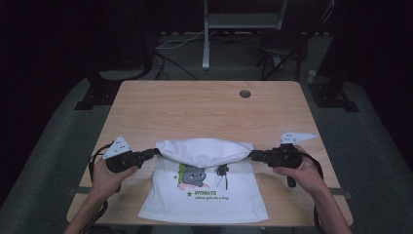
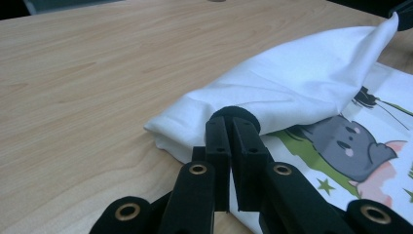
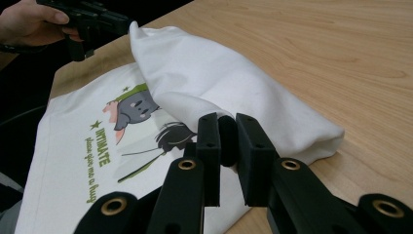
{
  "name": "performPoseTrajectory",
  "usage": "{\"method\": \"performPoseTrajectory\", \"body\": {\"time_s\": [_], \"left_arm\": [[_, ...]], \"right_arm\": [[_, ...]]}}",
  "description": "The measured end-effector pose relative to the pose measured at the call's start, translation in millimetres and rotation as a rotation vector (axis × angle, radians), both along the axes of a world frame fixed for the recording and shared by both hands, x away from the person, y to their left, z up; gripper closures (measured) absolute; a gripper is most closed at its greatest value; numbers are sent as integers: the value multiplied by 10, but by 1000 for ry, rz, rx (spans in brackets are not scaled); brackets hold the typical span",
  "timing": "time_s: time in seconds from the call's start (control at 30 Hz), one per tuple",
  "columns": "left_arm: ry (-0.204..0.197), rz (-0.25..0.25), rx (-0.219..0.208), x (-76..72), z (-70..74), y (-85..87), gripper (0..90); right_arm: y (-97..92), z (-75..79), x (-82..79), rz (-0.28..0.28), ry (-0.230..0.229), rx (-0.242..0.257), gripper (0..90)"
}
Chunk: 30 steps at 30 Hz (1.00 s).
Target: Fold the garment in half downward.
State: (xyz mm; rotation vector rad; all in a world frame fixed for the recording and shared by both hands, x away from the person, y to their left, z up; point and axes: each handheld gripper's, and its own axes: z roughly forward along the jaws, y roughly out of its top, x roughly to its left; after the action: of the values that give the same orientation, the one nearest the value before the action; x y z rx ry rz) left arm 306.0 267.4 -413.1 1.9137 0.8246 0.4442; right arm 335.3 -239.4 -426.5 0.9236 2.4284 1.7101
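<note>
The high view looks forward and down from above the person's side of the table (image 1: 204, 105), far enough to take in the whole top and the floor beyond. Each of the 2 gripper views sits low and close, looking along its own jaws at the white printed T-shirt (image 2: 302, 83). All 3 views share that T-shirt's folded top edge; the right gripper view also catches the left hand-held gripper (image 3: 124, 22) beyond it.
</note>
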Motion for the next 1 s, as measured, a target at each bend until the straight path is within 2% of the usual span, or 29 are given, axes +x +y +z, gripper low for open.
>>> {"method": "performPoseTrajectory", "body": {"time_s": [0.37,1.0], "left_arm": [[-9,-7,-5,-141,-25,38,867],[-6,-2,-25,-200,-43,66,867]], "right_arm": [[-14,-18,-108,9,-2,-4,811],[-18,-53,-182,2,-6,3,809]]}}
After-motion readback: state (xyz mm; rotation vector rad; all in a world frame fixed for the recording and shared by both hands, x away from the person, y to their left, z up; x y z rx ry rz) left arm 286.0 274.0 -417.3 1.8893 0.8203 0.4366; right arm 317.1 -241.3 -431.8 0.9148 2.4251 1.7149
